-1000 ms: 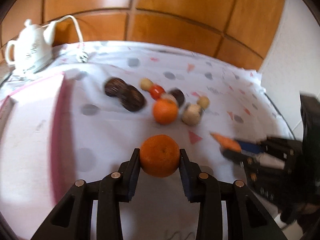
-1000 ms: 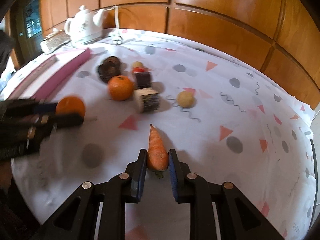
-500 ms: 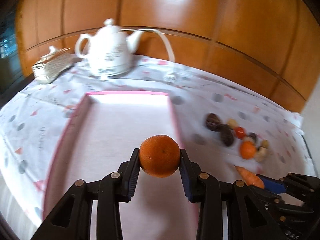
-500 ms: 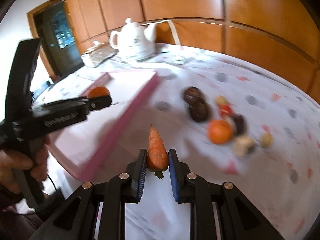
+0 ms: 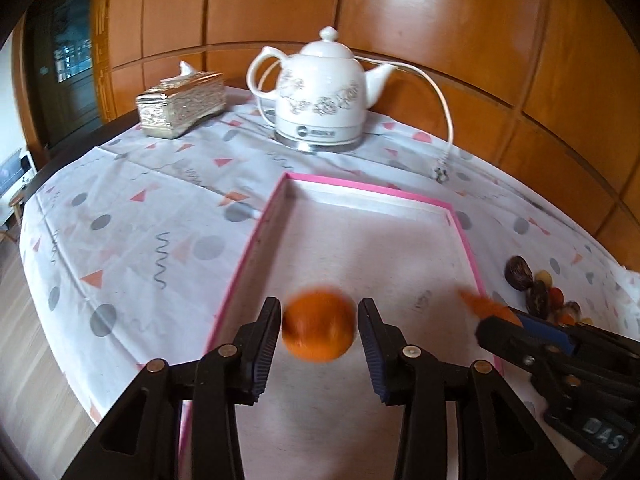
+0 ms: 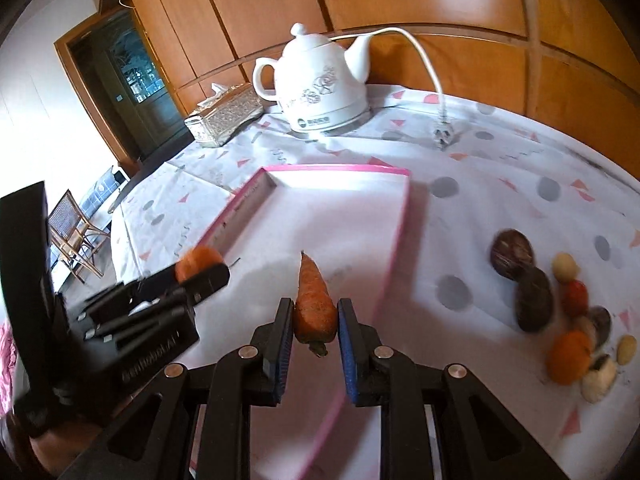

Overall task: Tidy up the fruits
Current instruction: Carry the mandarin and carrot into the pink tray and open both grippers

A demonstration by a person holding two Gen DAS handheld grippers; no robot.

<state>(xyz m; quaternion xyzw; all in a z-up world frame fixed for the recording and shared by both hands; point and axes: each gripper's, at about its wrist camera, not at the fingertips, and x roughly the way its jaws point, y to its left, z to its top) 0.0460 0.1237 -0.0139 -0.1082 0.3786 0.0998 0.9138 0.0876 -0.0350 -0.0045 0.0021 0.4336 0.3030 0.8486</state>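
Over the pink-rimmed white tray (image 5: 464, 232) my left gripper (image 5: 320, 308) has its jaws opening. A blurred orange (image 5: 318, 324) sits between them with a gap on each side, free of the pads. My right gripper (image 6: 315, 306) is shut on a carrot (image 6: 314, 300), tip pointing away, above the tray (image 6: 396, 240) near its right rim. In the left wrist view the carrot (image 5: 484, 304) shows at the right. Seen from the right wrist, the left gripper (image 6: 200, 274) and the orange (image 6: 198, 258) are at the left.
A pile of fruit lies on the patterned cloth right of the tray: a second orange (image 6: 568, 356), dark round pieces (image 6: 512, 254) and small pale and red ones. A white kettle (image 5: 320, 96), its plug (image 5: 440, 174) and a silver tissue box (image 5: 182, 104) stand behind the tray.
Both grippers swung left from the fruit pile to over the tray. The left jaws have parted from the orange, which is now blurred. The right gripper keeps the carrot.
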